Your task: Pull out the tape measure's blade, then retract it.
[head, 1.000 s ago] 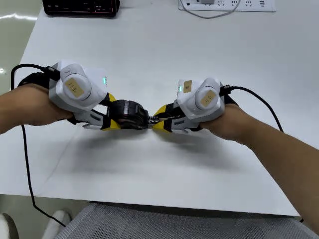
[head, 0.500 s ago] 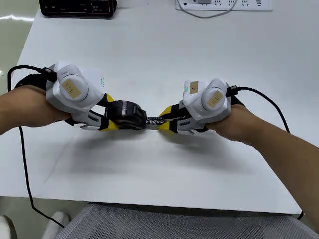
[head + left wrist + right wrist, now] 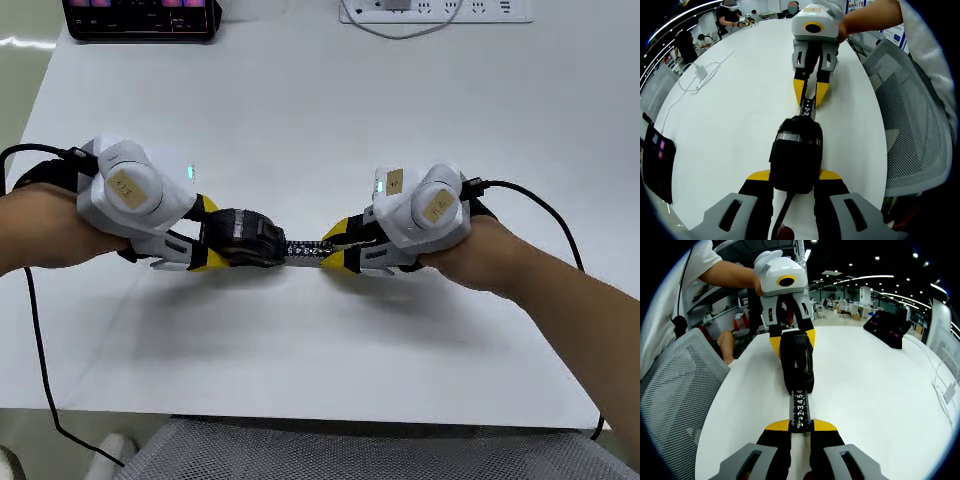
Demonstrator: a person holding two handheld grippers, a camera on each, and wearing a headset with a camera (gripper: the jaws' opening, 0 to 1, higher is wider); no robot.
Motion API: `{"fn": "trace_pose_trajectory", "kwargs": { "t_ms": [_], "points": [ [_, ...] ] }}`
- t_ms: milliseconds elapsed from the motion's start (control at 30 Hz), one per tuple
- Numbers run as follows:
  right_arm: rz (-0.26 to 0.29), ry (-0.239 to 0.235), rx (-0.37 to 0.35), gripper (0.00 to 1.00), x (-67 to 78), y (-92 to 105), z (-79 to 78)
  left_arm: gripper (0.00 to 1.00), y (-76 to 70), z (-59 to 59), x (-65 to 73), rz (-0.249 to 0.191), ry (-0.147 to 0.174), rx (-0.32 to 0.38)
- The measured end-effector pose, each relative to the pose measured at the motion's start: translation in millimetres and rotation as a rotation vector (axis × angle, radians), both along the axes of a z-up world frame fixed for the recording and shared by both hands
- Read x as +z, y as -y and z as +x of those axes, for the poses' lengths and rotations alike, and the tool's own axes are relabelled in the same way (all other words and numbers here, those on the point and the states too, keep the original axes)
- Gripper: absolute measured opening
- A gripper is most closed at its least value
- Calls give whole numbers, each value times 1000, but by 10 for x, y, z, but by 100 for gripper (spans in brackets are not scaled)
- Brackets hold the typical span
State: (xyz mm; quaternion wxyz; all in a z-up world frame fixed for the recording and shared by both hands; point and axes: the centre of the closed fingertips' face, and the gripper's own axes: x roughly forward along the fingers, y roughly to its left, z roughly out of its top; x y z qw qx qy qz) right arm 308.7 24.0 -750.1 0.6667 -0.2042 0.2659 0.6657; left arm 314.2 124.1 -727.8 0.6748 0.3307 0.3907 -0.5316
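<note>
My right gripper point(image 3: 801, 426) is clamped on the tip of the blade point(image 3: 800, 407). The case point(image 3: 796, 360) lies dead ahead at 12 o'clock, pinched in my left gripper point(image 3: 795, 175). From my head, the short bared blade runs along the 9-to-3 line over the table point(image 3: 330, 110), with the case at the 9 end. To lengthen it, I judge, my right hand must draw toward 3, straight along that axis. Far off at 12 sit a power strip point(image 3: 435, 10) and a dark device point(image 3: 140, 15).
</note>
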Motion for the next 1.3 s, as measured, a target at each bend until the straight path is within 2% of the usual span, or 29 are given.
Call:
{"fn": "trace_pose_trajectory", "kwargs": {
  "t_ms": [733,1300],
  "points": [
    [-9,7,-6,10,1,148,-20,25,4,-2,-2,-2,-1,-3],
    [-22,16,-13,10,16,358,-20,25,-1,-3,0,2,2,-1]
  ]
}}
